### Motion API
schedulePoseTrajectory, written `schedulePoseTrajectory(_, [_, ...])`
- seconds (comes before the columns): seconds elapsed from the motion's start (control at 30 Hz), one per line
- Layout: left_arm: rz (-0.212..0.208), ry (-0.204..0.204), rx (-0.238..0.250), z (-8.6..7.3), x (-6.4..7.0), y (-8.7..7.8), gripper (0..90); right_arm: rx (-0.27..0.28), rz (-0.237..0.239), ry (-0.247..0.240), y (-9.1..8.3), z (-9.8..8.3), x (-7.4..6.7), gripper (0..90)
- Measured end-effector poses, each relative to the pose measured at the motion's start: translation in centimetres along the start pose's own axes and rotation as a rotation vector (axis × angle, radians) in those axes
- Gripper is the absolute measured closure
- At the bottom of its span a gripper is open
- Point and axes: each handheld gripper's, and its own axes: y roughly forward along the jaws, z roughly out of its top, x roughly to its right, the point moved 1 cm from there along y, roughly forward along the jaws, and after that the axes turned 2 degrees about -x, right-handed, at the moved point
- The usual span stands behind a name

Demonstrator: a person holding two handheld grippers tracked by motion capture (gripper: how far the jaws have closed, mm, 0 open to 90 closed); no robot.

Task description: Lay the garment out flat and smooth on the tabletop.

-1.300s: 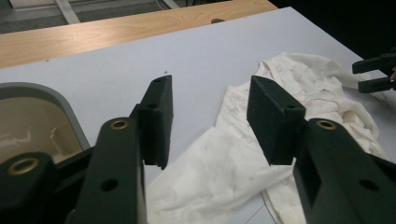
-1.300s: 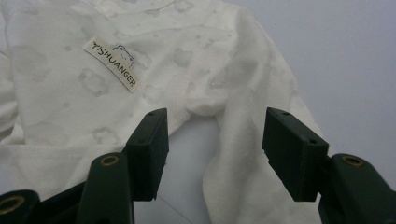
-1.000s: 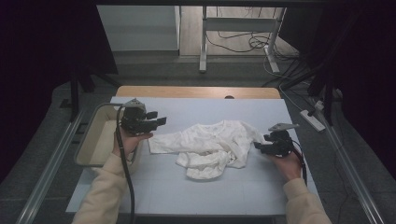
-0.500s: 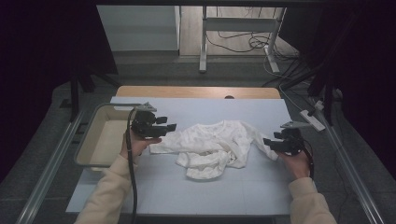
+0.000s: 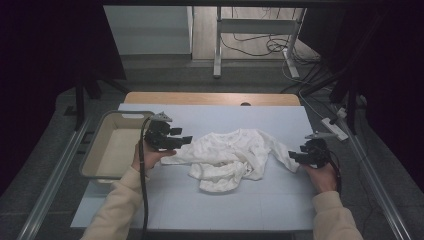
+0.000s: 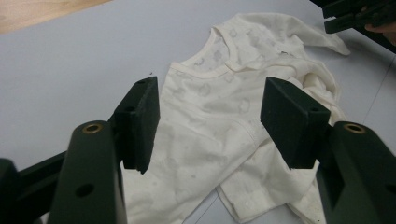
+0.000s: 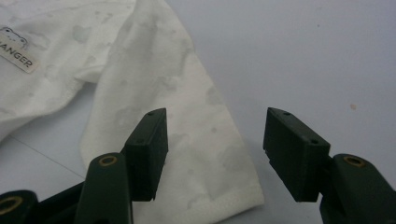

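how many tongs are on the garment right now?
0. Left tongs hover open at the shirt's left edge; right tongs stand open over the right sleeve cuff. Neither presses cloth.

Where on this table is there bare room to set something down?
Bare: the table strip nearest the person, below the white garment, and the far strip beyond its collar. The beige bin looks bare inside. Crowded: the middle, between left gripper and right gripper.

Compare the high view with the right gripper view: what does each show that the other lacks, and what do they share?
High view alone: the beige tub at the table's left, both hands, the left gripper, open.
Right gripper view alone: a sewn-in label on the white garment.
Shared: the garment, the pale table, and the open right gripper at a sleeve cuff.
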Motion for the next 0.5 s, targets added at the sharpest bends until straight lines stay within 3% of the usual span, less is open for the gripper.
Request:
schedulePoseTrajectory(0.4, [0.004,-0.003,-0.012,-0.1,-0.06,0.19,36.0,-0.067,-0.034,0.012,0.82,-0.7,0.83,41.1])
schedulePoseTrajectory(0.5, [0.003,-0.002,-0.014,-0.11,-0.05,0.27,35.8,-0.066,-0.025,0.01,0.78,-0.71,0.84,47.3])
